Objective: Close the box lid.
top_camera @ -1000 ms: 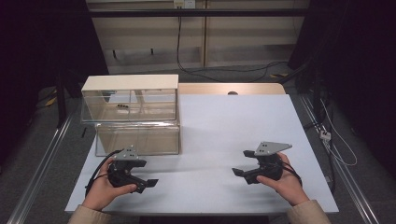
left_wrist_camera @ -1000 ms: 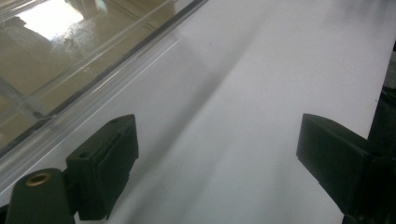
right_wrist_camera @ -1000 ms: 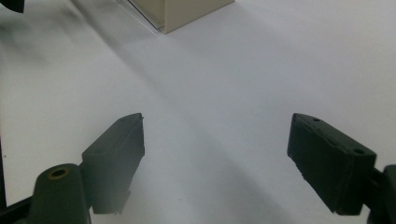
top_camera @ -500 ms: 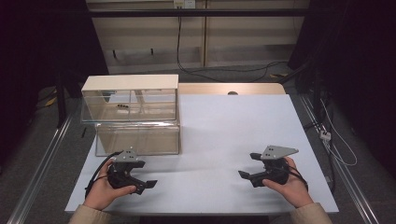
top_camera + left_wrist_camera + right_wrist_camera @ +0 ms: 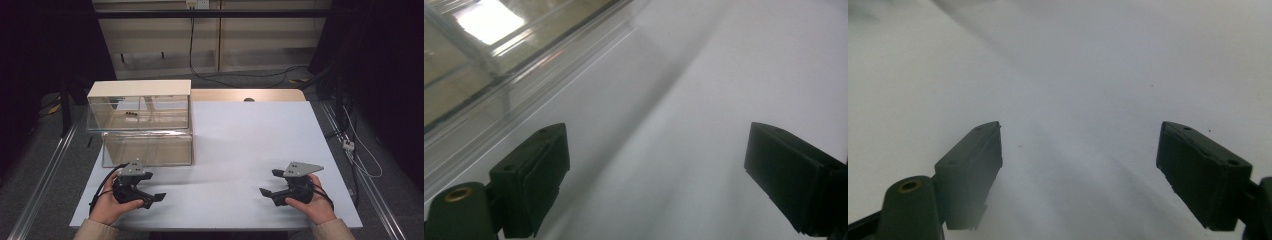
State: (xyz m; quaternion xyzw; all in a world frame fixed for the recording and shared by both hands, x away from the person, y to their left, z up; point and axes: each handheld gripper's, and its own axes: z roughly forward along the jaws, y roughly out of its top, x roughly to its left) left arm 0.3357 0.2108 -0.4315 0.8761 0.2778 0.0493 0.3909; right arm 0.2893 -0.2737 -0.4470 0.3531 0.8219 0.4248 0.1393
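Two grippers, both idle at the near edge of the table. Left gripper (image 5: 156, 198): jaws spread wide, nothing between them; in the left gripper view its pads (image 5: 531, 177) frame bare white surface only. Right gripper (image 5: 265, 192): jaws equally wide apart, empty; the right gripper view shows plain tabletop between the pads (image 5: 1205, 175). Each is held low over the table (image 5: 250, 145) by a hand, jaws pointing inward toward the other.

Nearest object: lower clear box (image 5: 147, 148), standing on the table's left half, ahead of the left gripper and near it (its transparent wall crosses the upper left of the left gripper view (image 5: 469, 95)). Long axis runs left to right across the table, parallel to the near edge. An upper clear box (image 5: 139, 112) with a pale lid (image 5: 140, 88) sits stacked on it, set slightly farther back; small dark items (image 5: 131, 114) lie inside the upper one, too small to identify.

Judgement: left hand is clearly the nearer to the stack; the right gripper is well apart from it, with open white surface between. Nothing obstructs a forward reach from the left. Any move toward the lower box must reckon with the upper box resting on top.

Beyond the table: wooden edge strip (image 5: 240, 95), cables on the floor (image 5: 240, 75).
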